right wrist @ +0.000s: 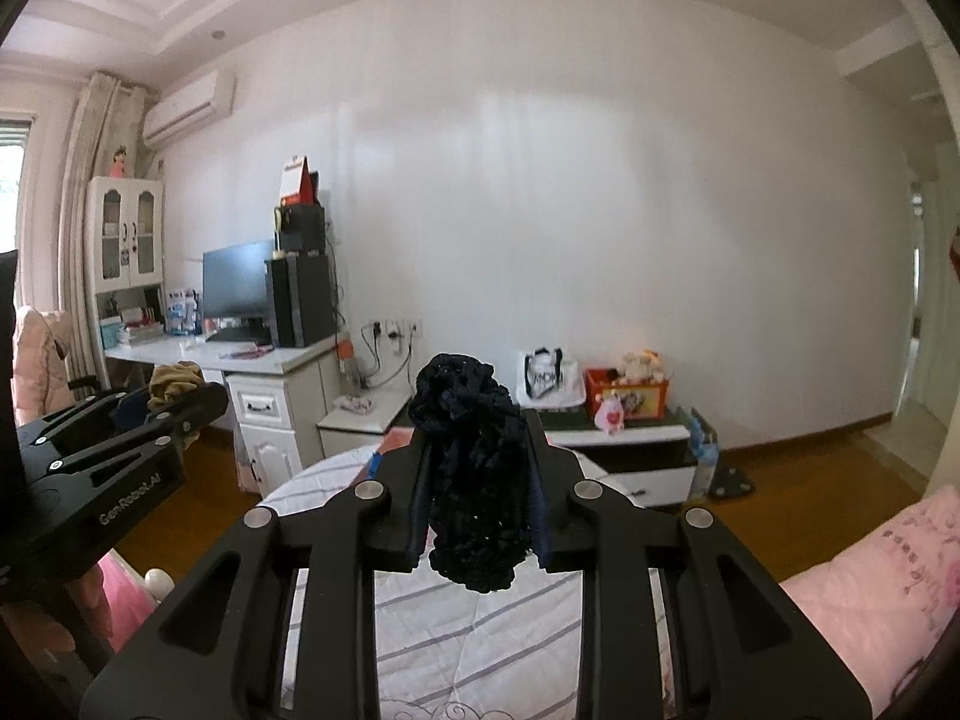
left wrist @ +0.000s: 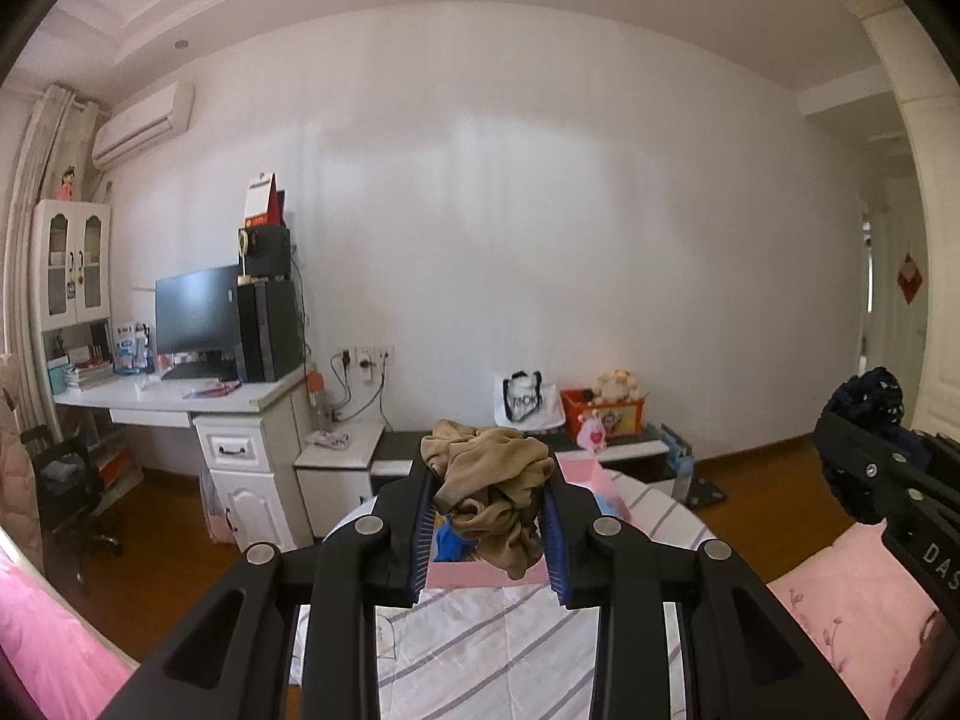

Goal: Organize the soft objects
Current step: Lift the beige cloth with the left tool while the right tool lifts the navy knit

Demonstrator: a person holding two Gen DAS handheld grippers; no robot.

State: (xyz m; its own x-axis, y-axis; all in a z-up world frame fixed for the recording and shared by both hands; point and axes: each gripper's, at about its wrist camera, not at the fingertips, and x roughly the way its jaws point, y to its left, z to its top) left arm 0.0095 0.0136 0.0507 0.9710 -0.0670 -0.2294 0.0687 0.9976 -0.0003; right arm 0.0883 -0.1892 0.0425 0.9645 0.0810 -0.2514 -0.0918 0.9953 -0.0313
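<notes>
Carrying looks to be the step in hand: each gripper holds a bundle lifted clear of the striped bedsheet (left wrist: 480, 630). The left gripper (left wrist: 489, 516) is clamped tight on a crumpled tan cloth (left wrist: 489, 480), which bulges above the fingers and droops below them. The right gripper (right wrist: 477, 480) is pinched just as tight on a dark navy lacy cloth (right wrist: 471, 468), bunched and hanging between its fingers.

Just beyond the left fingers, on the far part of the bed, sits a pink box (left wrist: 474, 575) with something blue inside (my guess is that this is where the soft things go). If so, the next move calls for bringing the tan cloth over the box's opening and letting go only once the drooping tail is inside, then doing the same with the navy cloth.

The tan cloth and the fingers cover most of the box, so its depth and contents are hard to judge. What kind of garment either bundle is cannot be told. In the right wrist view only a sliver of the box shows
</notes>
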